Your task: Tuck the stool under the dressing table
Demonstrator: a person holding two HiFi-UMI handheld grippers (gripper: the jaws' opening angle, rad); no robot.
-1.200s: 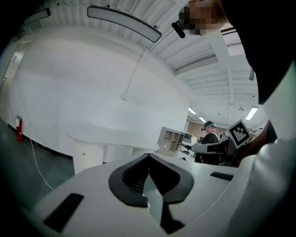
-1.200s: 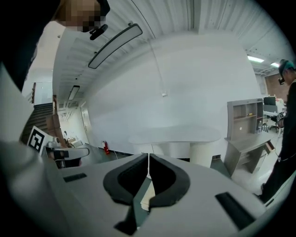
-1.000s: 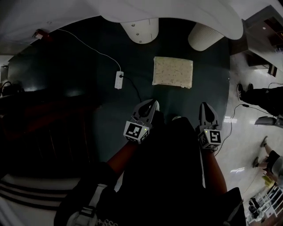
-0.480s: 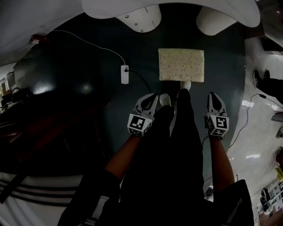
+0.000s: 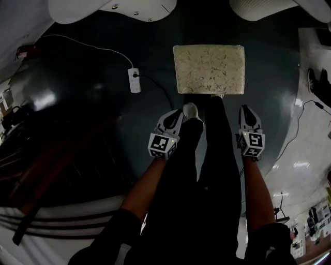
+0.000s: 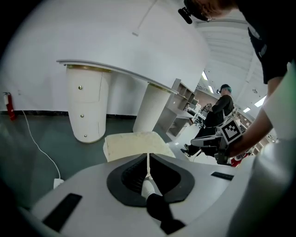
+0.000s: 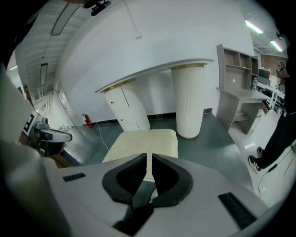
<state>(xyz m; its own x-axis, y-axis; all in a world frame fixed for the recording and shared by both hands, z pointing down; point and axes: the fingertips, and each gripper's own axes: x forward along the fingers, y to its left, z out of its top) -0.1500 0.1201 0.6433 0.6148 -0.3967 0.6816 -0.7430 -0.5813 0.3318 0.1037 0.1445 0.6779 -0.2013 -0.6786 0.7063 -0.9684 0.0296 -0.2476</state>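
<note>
We've got both low now: left gripper (image 5: 176, 115) and right gripper (image 5: 246, 112), jaws pressed together on nothing. The stool (image 5: 209, 69) stands on the floor (image 5: 93, 77) just ahead, out in front of the dressing table (image 5: 119, 6).

Head view looks steeply down; all 3 views share the stool (image 5: 209, 69).

In the head view, the stool (image 5: 209, 69) stands on the floor (image 5: 88, 57) at 12 o'clock from the person's legs (image 5: 207, 155). The dressing table (image 5: 72, 10) lies beyond, with its 2 pedestals at 11 and 1 o'clock of the stool. A power strip (image 5: 134, 80) lies at the stool's 9 o'clock. The left gripper (image 5: 178, 114) and right gripper (image 5: 244, 109) flank the legs.
</note>
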